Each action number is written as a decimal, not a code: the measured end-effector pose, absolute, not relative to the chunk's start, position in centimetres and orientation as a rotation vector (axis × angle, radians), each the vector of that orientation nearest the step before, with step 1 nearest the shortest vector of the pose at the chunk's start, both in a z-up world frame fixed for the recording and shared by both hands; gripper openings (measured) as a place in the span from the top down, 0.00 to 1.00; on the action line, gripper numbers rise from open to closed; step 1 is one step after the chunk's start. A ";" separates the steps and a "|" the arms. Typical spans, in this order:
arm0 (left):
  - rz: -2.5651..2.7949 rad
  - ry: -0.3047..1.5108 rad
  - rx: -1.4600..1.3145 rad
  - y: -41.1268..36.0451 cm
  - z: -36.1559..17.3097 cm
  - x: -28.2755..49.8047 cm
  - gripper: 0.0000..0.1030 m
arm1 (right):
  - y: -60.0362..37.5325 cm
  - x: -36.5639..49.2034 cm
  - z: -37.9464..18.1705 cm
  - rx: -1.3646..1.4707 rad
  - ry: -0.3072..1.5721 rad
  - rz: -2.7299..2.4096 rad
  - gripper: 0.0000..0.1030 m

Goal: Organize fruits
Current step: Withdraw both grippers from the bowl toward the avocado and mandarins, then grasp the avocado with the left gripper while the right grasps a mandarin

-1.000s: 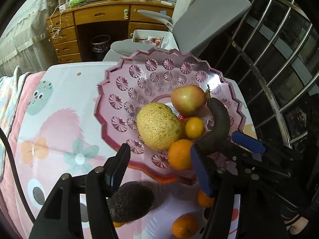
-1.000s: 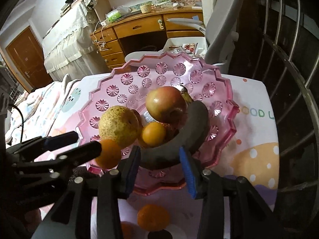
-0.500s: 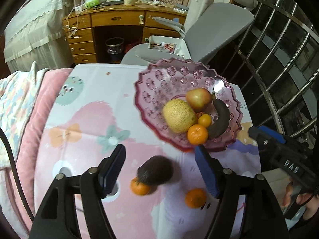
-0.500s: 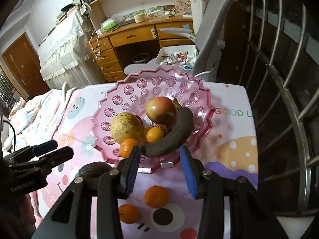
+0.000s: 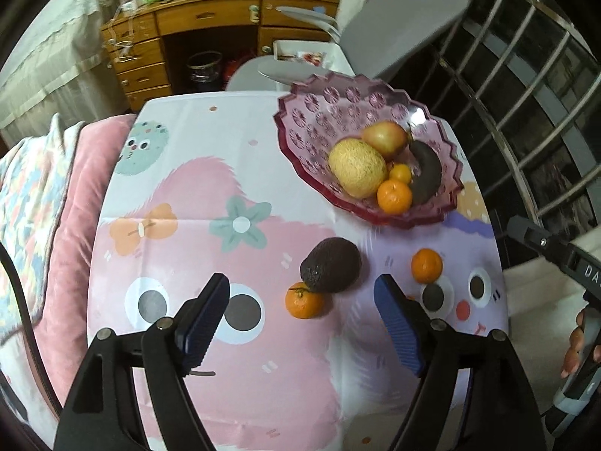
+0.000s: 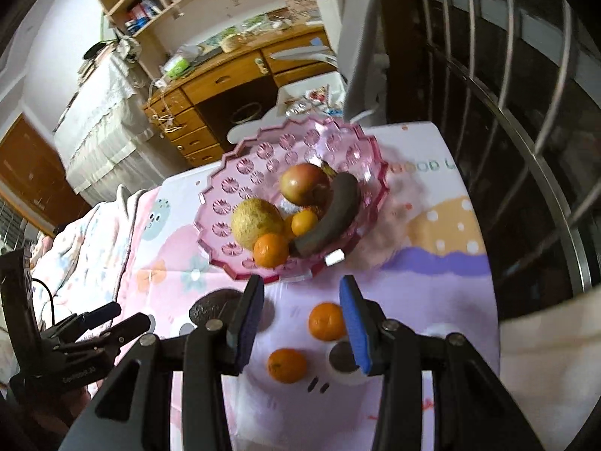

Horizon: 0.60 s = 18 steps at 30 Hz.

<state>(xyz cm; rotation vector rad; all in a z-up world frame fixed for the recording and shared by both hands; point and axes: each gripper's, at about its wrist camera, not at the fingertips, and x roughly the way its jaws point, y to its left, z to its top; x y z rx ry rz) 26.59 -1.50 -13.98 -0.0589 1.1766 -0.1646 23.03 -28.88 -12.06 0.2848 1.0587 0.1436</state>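
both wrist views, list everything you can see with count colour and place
bowl: 1, pink, far right of table
melon: 1, yellow, in bowl
apple: 1, red-yellow, in bowl
banana: 1, blackened, in bowl
bowl oranges: 2, orange, in bowl
avocado: 1, dark, on table, touching one loose orange
loose oranges: 2, orange, on table
tablecloth: 1, pink cartoon print
desk: 1, wooden, behind
chair: 1, grey, behind
left claw: open, empty
right claw: open, empty

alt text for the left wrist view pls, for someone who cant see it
The open, empty left gripper hovers over a cartoon-print tablecloth where an avocado and two tangerines lie loose. Behind them, a pink glass bowl holds a melon, apple, dark banana and two more tangerines.
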 end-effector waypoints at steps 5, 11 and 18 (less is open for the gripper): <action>-0.278 1.211 0.016 -2.0 -14.5 27.8 0.19 | -28.0 21.3 -13.5 0.347 1.103 0.069 0.58; -0.419 1.253 0.151 -3.3 -15.7 28.9 0.13 | -27.0 19.3 -15.5 0.439 1.109 -0.053 0.40; -0.495 1.295 0.261 -4.8 -18.6 30.4 0.13 | -25.5 18.0 -18.6 0.505 1.109 -0.132 0.40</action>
